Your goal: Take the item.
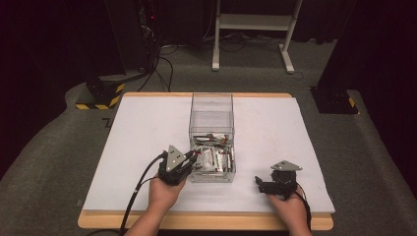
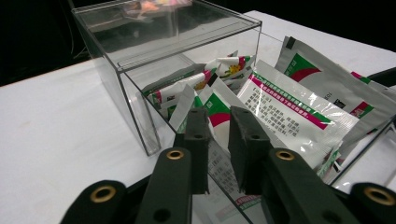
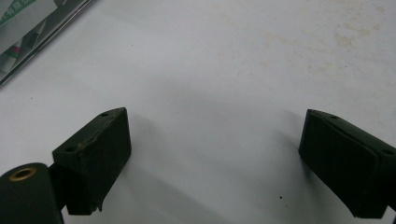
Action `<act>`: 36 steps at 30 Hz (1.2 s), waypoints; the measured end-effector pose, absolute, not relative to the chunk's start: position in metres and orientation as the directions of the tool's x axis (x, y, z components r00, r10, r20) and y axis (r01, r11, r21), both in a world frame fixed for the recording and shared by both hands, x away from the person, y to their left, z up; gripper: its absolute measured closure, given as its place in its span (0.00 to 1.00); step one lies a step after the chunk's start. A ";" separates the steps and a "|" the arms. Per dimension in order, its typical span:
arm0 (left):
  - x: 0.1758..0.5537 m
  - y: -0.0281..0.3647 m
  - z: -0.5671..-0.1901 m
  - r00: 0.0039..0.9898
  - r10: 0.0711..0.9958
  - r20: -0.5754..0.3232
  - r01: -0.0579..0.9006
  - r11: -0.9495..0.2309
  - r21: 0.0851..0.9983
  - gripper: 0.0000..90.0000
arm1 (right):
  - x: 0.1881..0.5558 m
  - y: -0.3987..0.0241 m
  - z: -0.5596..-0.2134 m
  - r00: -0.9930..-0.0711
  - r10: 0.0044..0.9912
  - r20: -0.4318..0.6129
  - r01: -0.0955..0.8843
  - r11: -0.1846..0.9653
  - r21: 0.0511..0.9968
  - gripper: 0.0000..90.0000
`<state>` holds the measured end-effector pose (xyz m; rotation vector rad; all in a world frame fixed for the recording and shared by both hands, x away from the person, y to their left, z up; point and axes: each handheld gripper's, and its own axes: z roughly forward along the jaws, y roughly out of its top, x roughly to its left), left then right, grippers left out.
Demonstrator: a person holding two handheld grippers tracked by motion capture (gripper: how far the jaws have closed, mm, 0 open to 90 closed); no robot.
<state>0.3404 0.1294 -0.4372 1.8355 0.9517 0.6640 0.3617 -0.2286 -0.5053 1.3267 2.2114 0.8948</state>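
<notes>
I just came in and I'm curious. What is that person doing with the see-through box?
A person holds a gripper in each hand at a white table. The left gripper reaches into the near end of a clear plastic box full of foil sachets, its jaws nearly together around the edge of one sachet. The right gripper rests open over bare table beside the box, holding nothing.

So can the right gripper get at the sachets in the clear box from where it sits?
Probably not as it stands. The right gripper rests open on the white table, beside the clear box; the box wall stands between it and the sachets, so it would have to lift over the rim.
</notes>
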 end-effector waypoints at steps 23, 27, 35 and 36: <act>0.338 0.136 -0.441 0.546 0.838 -0.010 0.327 -0.202 0.923 1.00 | 0.362 -0.229 -0.505 -0.464 0.886 -0.019 0.623 0.341 0.704 0.10; 0.337 0.137 -0.439 0.546 0.838 -0.014 0.314 -0.189 0.931 1.00 | 0.362 -0.229 -0.505 -0.464 0.886 -0.019 0.623 0.342 0.704 0.10; 0.334 0.139 -0.434 0.543 0.839 -0.016 0.283 -0.166 0.945 1.00 | 0.362 -0.229 -0.505 -0.464 0.886 -0.019 0.623 0.341 0.704 0.10; 0.333 0.139 -0.434 0.543 0.840 -0.017 0.281 -0.162 0.946 1.00 | 0.362 -0.228 -0.505 -0.463 0.886 -0.018 0.624 0.340 0.703 0.10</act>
